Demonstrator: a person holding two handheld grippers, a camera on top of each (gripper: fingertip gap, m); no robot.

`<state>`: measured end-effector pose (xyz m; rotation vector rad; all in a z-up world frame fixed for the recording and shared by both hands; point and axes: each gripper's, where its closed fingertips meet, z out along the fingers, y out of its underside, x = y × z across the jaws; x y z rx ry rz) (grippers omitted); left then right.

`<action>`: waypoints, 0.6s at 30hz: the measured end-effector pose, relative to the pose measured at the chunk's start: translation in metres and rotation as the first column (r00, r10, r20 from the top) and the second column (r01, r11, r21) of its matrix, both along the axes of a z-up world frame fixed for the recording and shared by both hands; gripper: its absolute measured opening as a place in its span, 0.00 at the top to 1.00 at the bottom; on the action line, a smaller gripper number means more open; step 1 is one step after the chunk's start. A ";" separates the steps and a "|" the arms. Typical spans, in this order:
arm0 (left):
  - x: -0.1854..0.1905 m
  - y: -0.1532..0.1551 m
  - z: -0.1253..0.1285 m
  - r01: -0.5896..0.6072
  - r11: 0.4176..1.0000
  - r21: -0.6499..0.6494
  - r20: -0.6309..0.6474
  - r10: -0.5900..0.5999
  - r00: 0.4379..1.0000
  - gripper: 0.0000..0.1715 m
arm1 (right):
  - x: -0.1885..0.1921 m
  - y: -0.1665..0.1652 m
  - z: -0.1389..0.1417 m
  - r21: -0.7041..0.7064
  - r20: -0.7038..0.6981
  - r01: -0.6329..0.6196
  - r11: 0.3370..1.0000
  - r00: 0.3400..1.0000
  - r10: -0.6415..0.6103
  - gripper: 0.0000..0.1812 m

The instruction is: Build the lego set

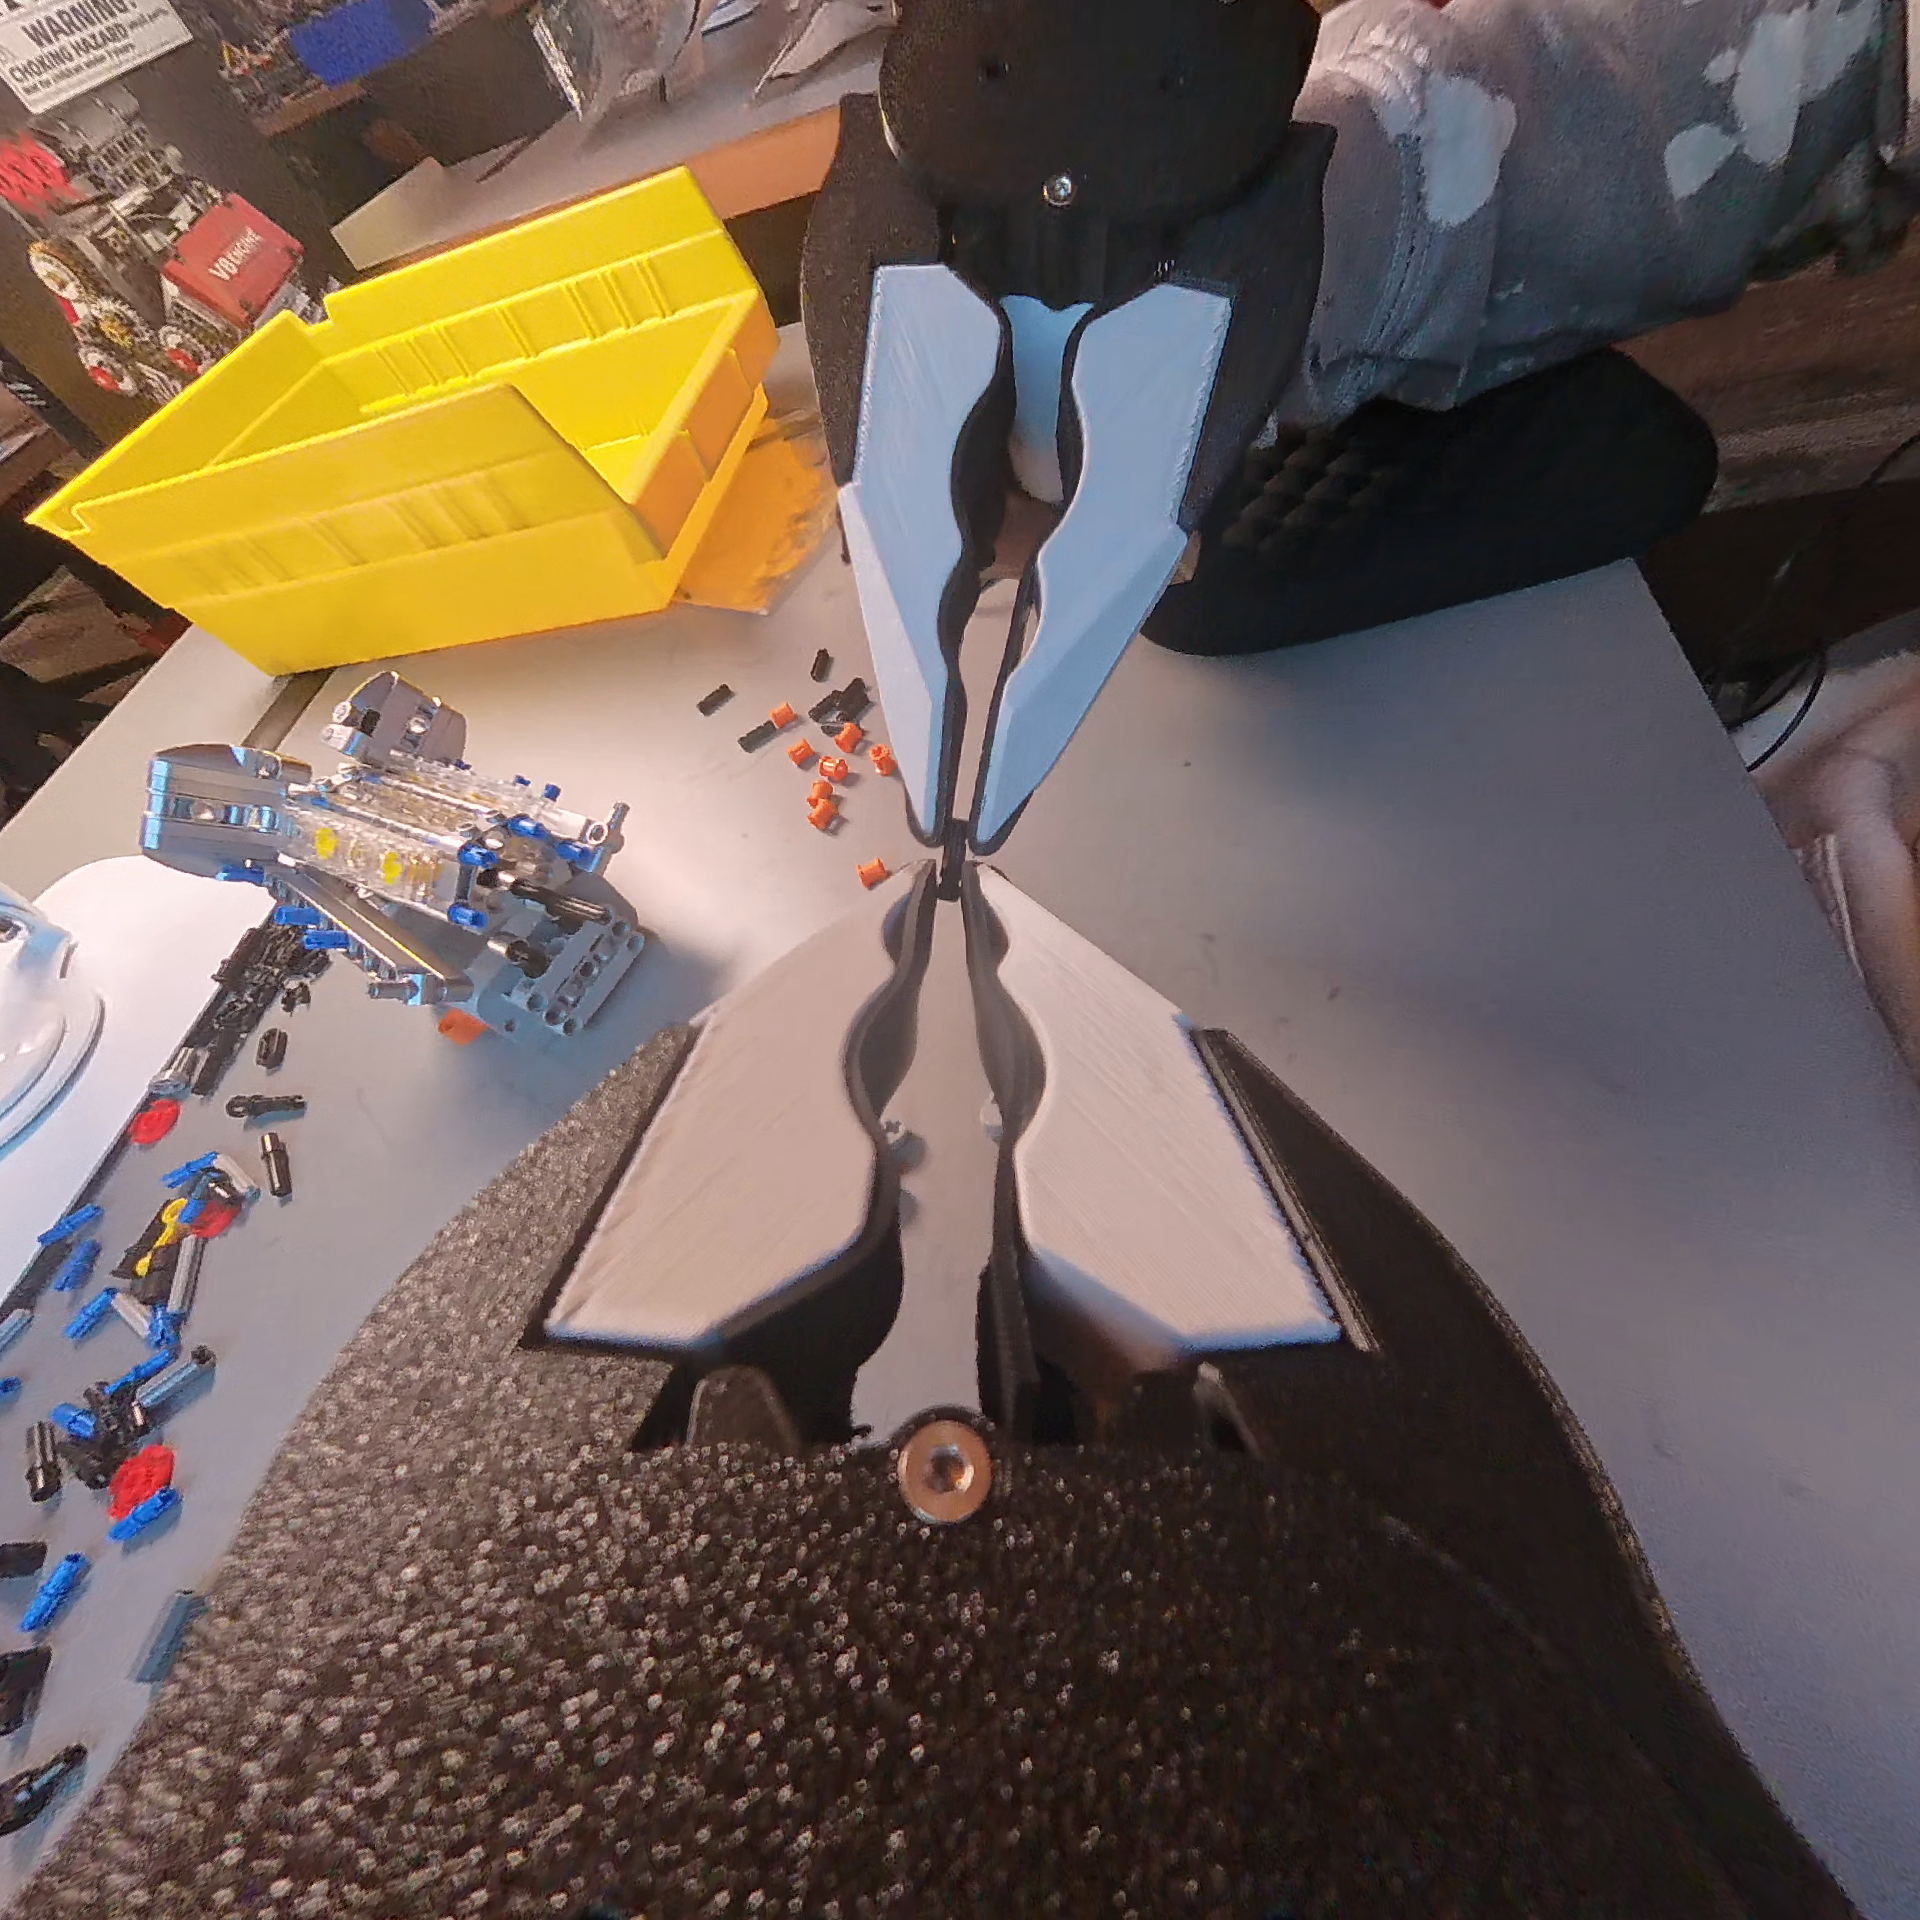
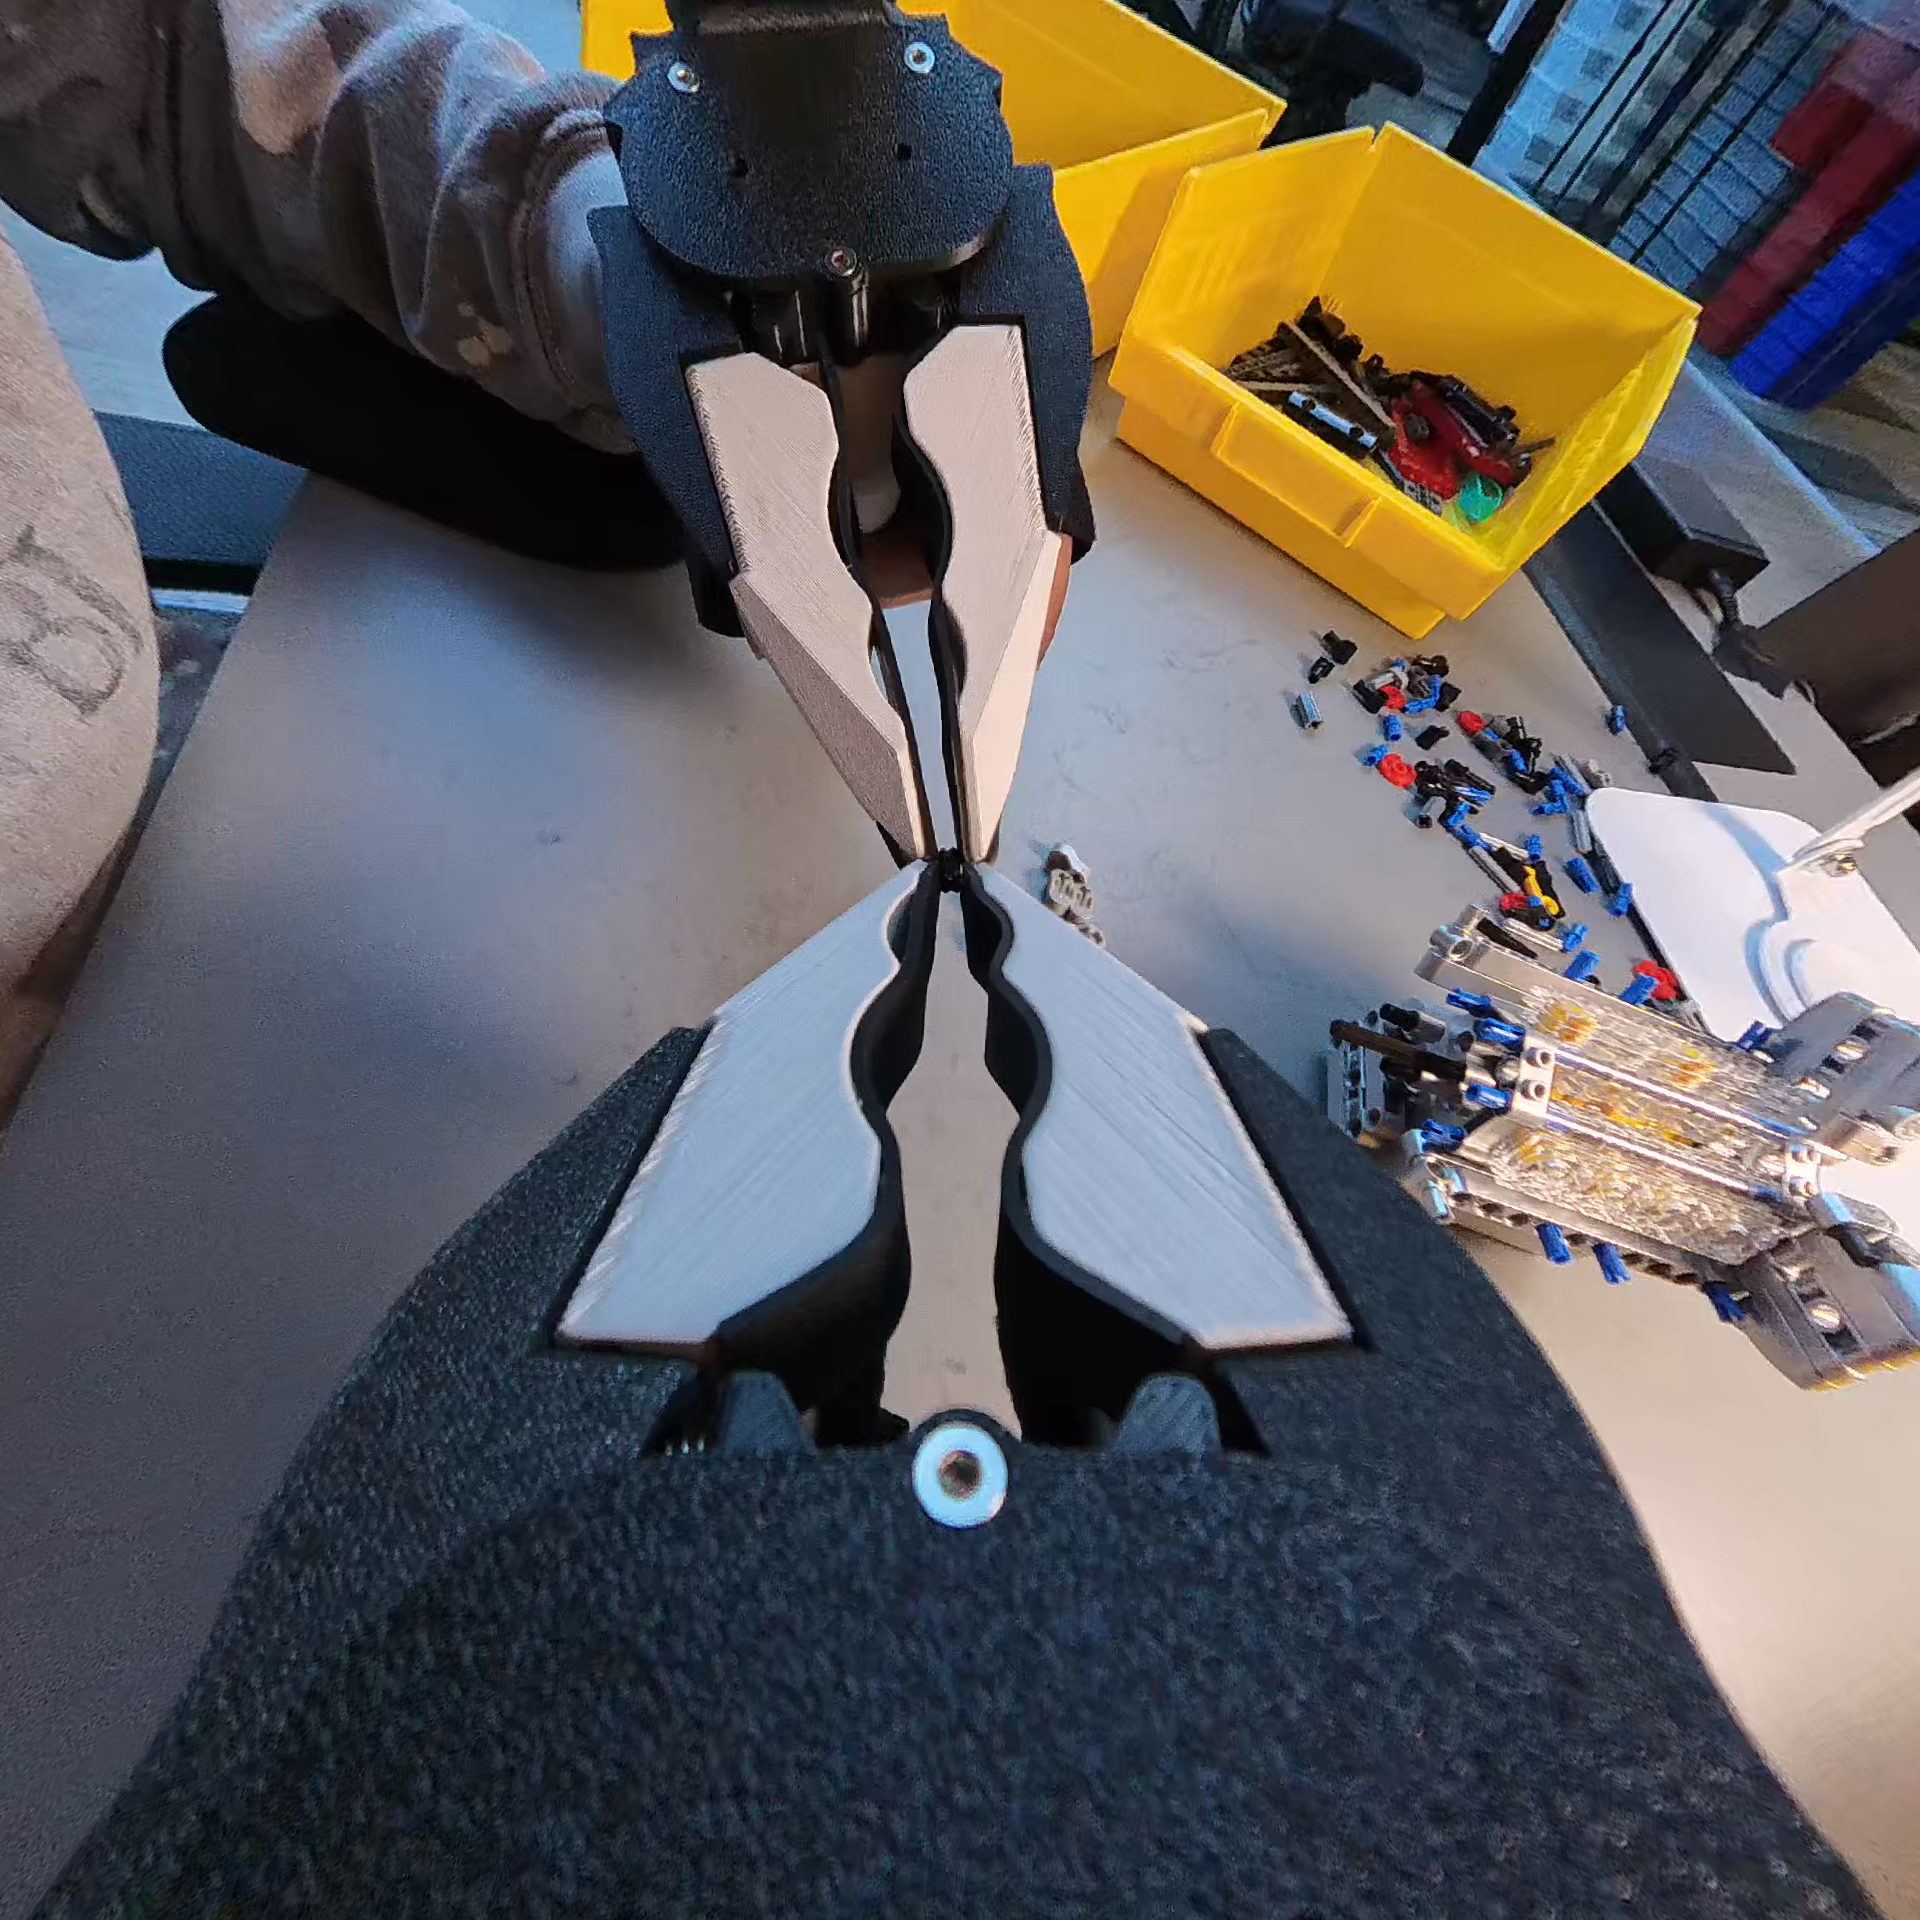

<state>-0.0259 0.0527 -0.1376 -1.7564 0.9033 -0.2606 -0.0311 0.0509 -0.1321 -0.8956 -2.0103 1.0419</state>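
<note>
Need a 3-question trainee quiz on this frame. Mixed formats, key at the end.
1. What do the left gripper and the right gripper pinch between them, tip to tip?
2. True or false: the yellow bin in the right wrist view holds loose parts.
3. The little bushes lying loose on the table beside the two grippers in the left wrist view are: A blue, B orange, C green.

Key: 1 a small black pin, with both grippers shut on it. 2 true. 3 B.
</note>
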 end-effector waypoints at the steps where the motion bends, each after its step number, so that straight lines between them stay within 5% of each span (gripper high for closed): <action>1: 0.001 -0.001 0.001 0.006 1.000 -0.001 0.004 -0.006 1.000 0.98 | 0.001 -0.001 0.000 -0.013 0.005 -0.005 1.000 1.000 0.005 0.98; 12: -0.001 -0.001 -0.001 0.010 1.000 -0.010 -0.001 -0.010 1.000 0.99 | -0.002 0.001 -0.003 -0.027 0.029 -0.016 1.000 0.999 0.017 0.98; 18: -0.028 -0.003 -0.026 0.000 0.980 -0.198 0.011 0.002 1.000 0.91 | 0.002 0.008 -0.025 0.004 0.137 0.007 1.000 0.991 -0.007 0.98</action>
